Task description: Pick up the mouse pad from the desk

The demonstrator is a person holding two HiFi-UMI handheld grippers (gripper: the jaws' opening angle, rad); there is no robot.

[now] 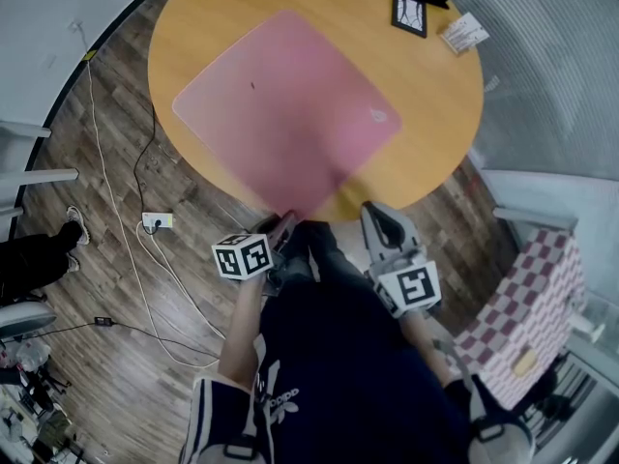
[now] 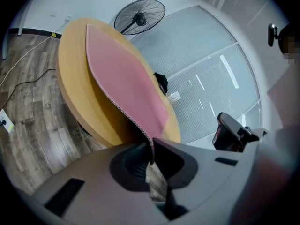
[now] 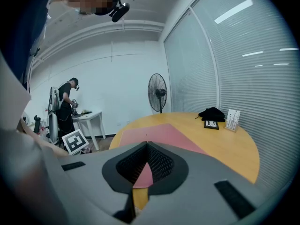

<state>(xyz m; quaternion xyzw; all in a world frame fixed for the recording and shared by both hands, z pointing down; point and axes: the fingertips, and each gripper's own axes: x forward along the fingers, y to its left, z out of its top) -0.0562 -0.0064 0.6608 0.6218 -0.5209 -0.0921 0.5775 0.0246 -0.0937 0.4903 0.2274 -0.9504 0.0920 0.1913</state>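
Looking down from the head view, the pink mouse pad lies diamond-wise on the round wooden table, with its near corner overhanging the rim at 6 o'clock. The left gripper meets that corner. The right gripper hangs off the table at the left one's 3 o'clock, apart from the pad. A framed picture and a card sit at the table's 1 o'clock, well apart from the pad.

In the left gripper view, the left gripper has its jaws pressed together on the mouse pad corner. The stitched edge climbs from the pinch toward 11 o'clock, and the near part appears raised off the table.

In the right gripper view, the right gripper has its jaws closed tip to tip on nothing. The mouse pad lies ahead at 12 o'clock.

All of the pad stretches away from the left fingers, so the lift probably rests on that one corner pinch.
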